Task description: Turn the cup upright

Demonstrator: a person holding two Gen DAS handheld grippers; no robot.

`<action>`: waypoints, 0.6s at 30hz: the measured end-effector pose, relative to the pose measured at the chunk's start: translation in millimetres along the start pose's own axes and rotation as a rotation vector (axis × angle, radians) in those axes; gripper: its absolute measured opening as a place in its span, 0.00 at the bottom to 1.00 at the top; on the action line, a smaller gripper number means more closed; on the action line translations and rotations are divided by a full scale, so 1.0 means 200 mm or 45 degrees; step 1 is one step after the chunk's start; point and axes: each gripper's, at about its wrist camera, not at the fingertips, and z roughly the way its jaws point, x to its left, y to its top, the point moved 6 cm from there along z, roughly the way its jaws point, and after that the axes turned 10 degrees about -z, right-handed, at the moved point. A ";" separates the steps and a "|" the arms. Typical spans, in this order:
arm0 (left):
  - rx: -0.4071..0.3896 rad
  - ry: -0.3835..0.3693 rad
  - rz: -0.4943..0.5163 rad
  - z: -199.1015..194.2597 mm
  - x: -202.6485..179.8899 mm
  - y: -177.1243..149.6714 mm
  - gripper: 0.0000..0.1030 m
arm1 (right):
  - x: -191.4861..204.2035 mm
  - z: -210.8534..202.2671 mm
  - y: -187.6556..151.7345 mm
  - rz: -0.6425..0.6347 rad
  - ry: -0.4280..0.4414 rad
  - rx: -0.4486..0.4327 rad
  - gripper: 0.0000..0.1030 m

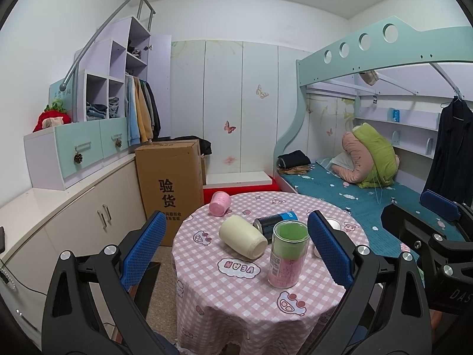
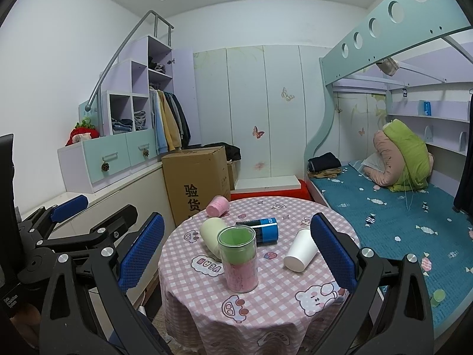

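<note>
A round table (image 1: 236, 301) (image 2: 266, 310) with a pink checked cloth holds several cups. A cream cup (image 1: 242, 236) (image 2: 210, 233) lies on its side at the middle. A pink cup (image 1: 219, 203) (image 2: 217, 206) lies on its side at the far left edge. A white paper cup (image 2: 300, 250) lies on its side at the right, mostly hidden in the left wrist view. A clear cup (image 1: 288, 254) (image 2: 238, 259) with green and pink filling stands upright. My left gripper (image 1: 236, 254) is open and empty above the near table. My right gripper (image 2: 236, 254) is open and empty too.
A dark blue can (image 1: 275, 222) (image 2: 260, 229) lies on its side behind the clear cup. A cardboard box (image 1: 170, 189) (image 2: 198, 180) stands left of the table. A bunk bed (image 1: 369, 195) (image 2: 399, 213) is to the right. Cabinets (image 1: 68, 216) run along the left wall.
</note>
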 end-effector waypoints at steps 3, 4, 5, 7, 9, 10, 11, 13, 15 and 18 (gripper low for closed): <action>0.001 0.000 -0.002 0.00 0.00 0.00 0.94 | -0.01 0.00 0.00 0.001 -0.001 0.000 0.93; 0.002 0.000 -0.002 0.00 0.00 0.00 0.94 | -0.01 0.00 0.00 0.002 0.000 0.000 0.93; 0.002 0.001 0.000 0.00 0.00 0.00 0.94 | 0.00 0.00 0.00 0.003 0.002 0.001 0.93; 0.003 0.002 0.000 0.01 0.00 0.00 0.94 | 0.01 0.01 0.00 0.005 0.003 0.004 0.93; 0.002 0.000 -0.001 0.00 0.00 0.00 0.94 | 0.02 0.01 0.00 0.008 0.004 0.008 0.93; 0.003 0.001 0.000 0.01 0.00 0.00 0.94 | 0.02 0.01 -0.01 0.010 0.005 0.009 0.93; 0.003 0.002 0.000 0.01 0.00 0.00 0.94 | 0.03 0.01 -0.01 0.011 0.005 0.009 0.93; 0.005 -0.001 0.000 0.01 0.00 0.00 0.94 | 0.02 0.01 -0.01 0.011 0.005 0.012 0.93; 0.007 0.000 0.000 0.02 0.00 -0.01 0.94 | 0.02 0.02 -0.01 0.014 0.005 0.016 0.93; 0.013 -0.003 0.000 0.03 -0.01 -0.02 0.94 | 0.02 0.02 -0.01 0.016 0.002 0.018 0.93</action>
